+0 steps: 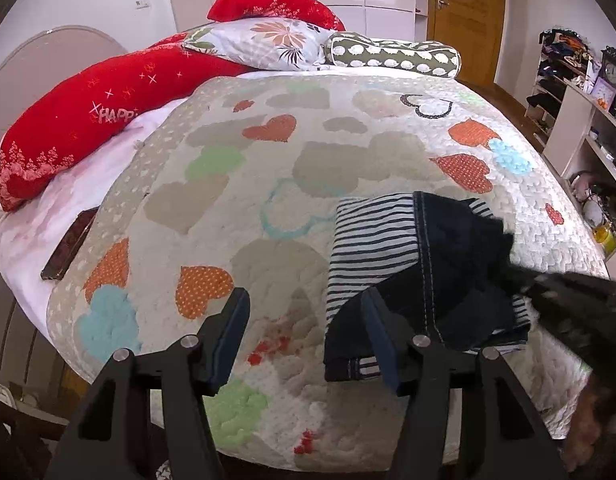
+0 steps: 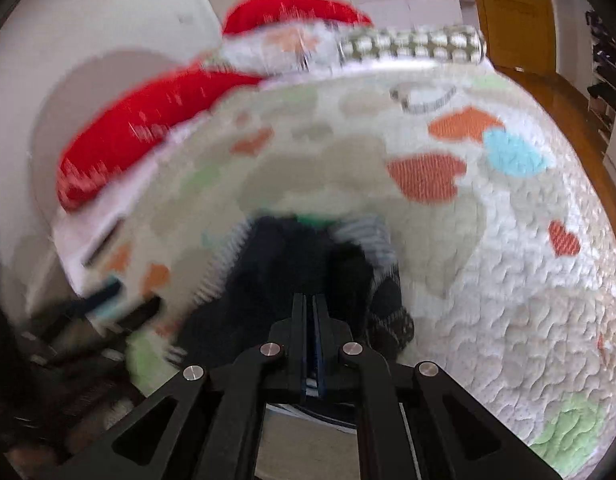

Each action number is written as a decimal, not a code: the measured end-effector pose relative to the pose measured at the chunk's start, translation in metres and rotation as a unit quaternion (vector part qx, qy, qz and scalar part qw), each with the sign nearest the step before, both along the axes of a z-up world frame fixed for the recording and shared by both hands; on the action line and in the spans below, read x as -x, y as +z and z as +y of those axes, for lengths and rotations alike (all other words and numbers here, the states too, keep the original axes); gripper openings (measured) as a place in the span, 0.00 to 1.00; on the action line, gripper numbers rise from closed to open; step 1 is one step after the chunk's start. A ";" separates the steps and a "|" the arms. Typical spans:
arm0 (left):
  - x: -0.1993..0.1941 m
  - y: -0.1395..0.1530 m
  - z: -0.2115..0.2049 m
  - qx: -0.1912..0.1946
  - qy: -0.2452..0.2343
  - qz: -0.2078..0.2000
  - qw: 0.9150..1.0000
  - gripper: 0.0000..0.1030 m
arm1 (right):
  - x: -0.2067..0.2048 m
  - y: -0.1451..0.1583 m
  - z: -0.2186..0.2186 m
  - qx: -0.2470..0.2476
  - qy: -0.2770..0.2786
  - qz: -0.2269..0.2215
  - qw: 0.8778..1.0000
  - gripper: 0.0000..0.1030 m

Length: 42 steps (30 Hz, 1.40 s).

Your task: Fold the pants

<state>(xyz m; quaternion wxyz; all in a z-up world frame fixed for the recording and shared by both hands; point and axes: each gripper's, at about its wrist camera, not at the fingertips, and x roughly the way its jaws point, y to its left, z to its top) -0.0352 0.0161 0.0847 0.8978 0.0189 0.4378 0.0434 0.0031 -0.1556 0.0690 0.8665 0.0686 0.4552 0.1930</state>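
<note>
Left wrist: one pants (image 1: 424, 276), two pillows (image 1: 68, 136)

L gripper (image 1: 306, 304): jaws wide apart, nothing between the pads, tips angled fwd and down. R-hand finger (image 1: 382, 336) overlaps dark fabric in view; contact can't be told. R gripper (image 2: 309, 308): fingers pressed together, only a thin slit btwn pads, pointing fwd. R wrist view heavily motion-blurred. R arm enters L view from the right edge, dark, blurred.
</note>
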 end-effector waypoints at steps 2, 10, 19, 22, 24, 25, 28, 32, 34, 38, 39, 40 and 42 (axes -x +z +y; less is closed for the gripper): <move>0.000 0.000 -0.001 -0.001 -0.002 0.002 1.000 0.55 | -0.003 -0.013 -0.001 0.012 -0.008 0.016 1.000 0.04; 0.004 0.002 -0.008 -0.003 -0.011 0.005 1.000 0.56 | -0.009 -0.023 -0.016 0.014 -0.037 0.029 0.999 0.14; 0.005 0.000 -0.014 -0.006 -0.022 0.011 1.000 0.60 | -0.008 -0.023 -0.014 0.016 -0.039 0.028 0.999 0.16; 0.005 -0.002 -0.014 -0.004 -0.022 0.015 1.000 0.60 | -0.010 -0.025 -0.014 0.012 -0.040 0.031 0.999 0.16; 0.004 -0.003 -0.014 -0.002 -0.023 0.017 1.000 0.60 | -0.010 -0.025 -0.015 0.010 -0.041 0.032 0.999 0.17; 0.004 -0.004 -0.014 -0.001 -0.023 0.019 1.000 0.61 | -0.010 -0.026 -0.015 0.010 -0.041 0.032 0.999 0.17; 0.002 -0.005 -0.011 0.008 -0.023 0.021 0.999 0.61 | -0.010 -0.026 -0.016 0.010 -0.041 0.031 0.999 0.18; 0.000 -0.001 0.001 0.020 -0.013 0.012 1.000 0.61 | -0.010 -0.023 -0.021 0.002 -0.045 0.033 0.998 0.21; -0.002 0.002 0.011 0.022 0.000 0.005 1.000 0.62 | -0.010 -0.018 -0.027 -0.007 -0.052 0.029 0.998 0.24; -0.007 0.001 0.033 0.028 0.029 -0.001 0.999 0.66 | -0.007 0.000 -0.044 -0.023 -0.078 0.002 0.997 0.34; -0.008 0.000 0.038 0.030 0.036 0.000 0.999 0.66 | -0.007 0.002 -0.047 -0.026 -0.083 -0.002 0.996 0.43; -0.010 -0.001 0.044 0.034 0.042 0.000 0.999 0.66 | -0.007 0.004 -0.051 -0.031 -0.089 -0.005 0.995 0.52; -0.013 -0.003 0.058 0.049 0.053 -0.003 0.997 0.66 | -0.008 0.006 -0.056 -0.041 -0.099 -0.010 0.994 0.57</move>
